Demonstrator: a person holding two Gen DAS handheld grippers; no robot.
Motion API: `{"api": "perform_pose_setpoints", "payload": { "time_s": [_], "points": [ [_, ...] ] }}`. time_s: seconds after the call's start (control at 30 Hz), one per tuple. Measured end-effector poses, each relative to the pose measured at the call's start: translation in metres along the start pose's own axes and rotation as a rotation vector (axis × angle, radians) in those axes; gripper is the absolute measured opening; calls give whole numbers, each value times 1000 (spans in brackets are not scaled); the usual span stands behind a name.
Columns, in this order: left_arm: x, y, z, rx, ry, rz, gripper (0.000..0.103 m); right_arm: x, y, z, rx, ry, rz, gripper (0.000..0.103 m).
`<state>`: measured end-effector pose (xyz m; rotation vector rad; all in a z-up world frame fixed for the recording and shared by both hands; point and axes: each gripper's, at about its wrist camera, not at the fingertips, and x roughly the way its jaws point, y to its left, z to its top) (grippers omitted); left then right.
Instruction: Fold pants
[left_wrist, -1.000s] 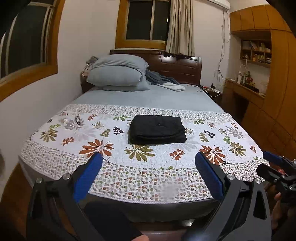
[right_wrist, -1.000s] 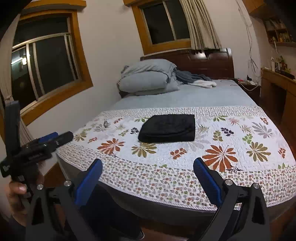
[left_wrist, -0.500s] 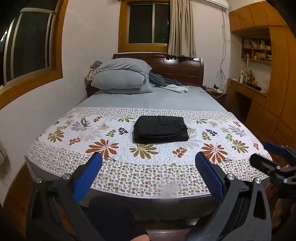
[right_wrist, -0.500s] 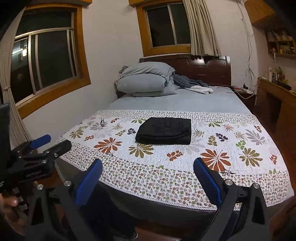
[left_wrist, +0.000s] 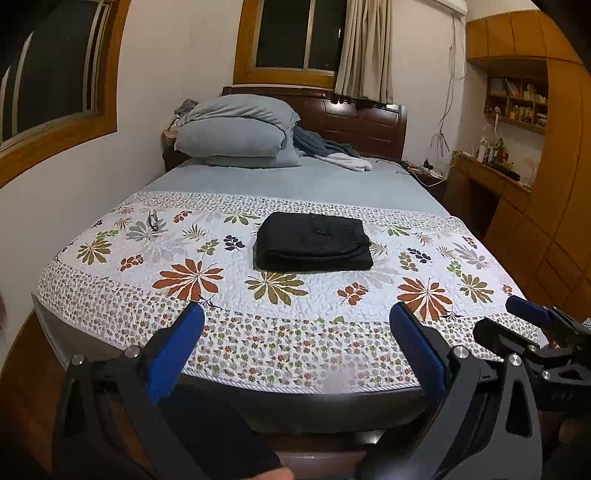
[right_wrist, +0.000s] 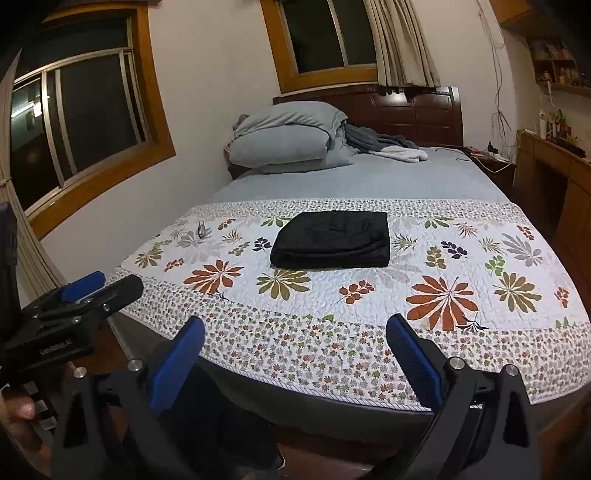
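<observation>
The black pants (left_wrist: 313, 242) lie folded into a neat rectangle in the middle of the floral quilt (left_wrist: 221, 317), also in the right wrist view (right_wrist: 332, 240). My left gripper (left_wrist: 295, 347) is open and empty, held off the foot of the bed, well short of the pants. My right gripper (right_wrist: 295, 350) is open and empty too, beside the left. Each gripper shows at the edge of the other's view: the right gripper (left_wrist: 532, 325) and the left gripper (right_wrist: 96, 288).
Grey pillows (left_wrist: 236, 133) and a crumpled blanket (left_wrist: 332, 151) lie at the headboard. A pair of glasses (left_wrist: 152, 220) rests on the quilt's left side. A wooden desk and cabinets (left_wrist: 535, 206) stand to the right. A wall with windows runs along the left.
Both grippers have drawn back and a little up from the bed, so the bed looks farther off. The folded pants have not moved.
</observation>
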<state>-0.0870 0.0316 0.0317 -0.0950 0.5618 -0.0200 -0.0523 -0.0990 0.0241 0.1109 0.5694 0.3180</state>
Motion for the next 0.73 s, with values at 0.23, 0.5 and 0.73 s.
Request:
{"api": "perform_pose_setpoints", "payload": {
  "time_s": [0.23, 0.5, 0.73],
  "points": [
    [7, -2, -1, 1, -19, -10, 100, 10, -1, -2, 1, 12, -5, 99],
    [6, -4, -2, 9, -20, -2, 100, 8, -5, -2, 3, 7, -10, 99],
    [6, 0, 0, -14, -6, 1, 100, 2, -7, 1, 0, -10, -20, 99]
  ]
}}
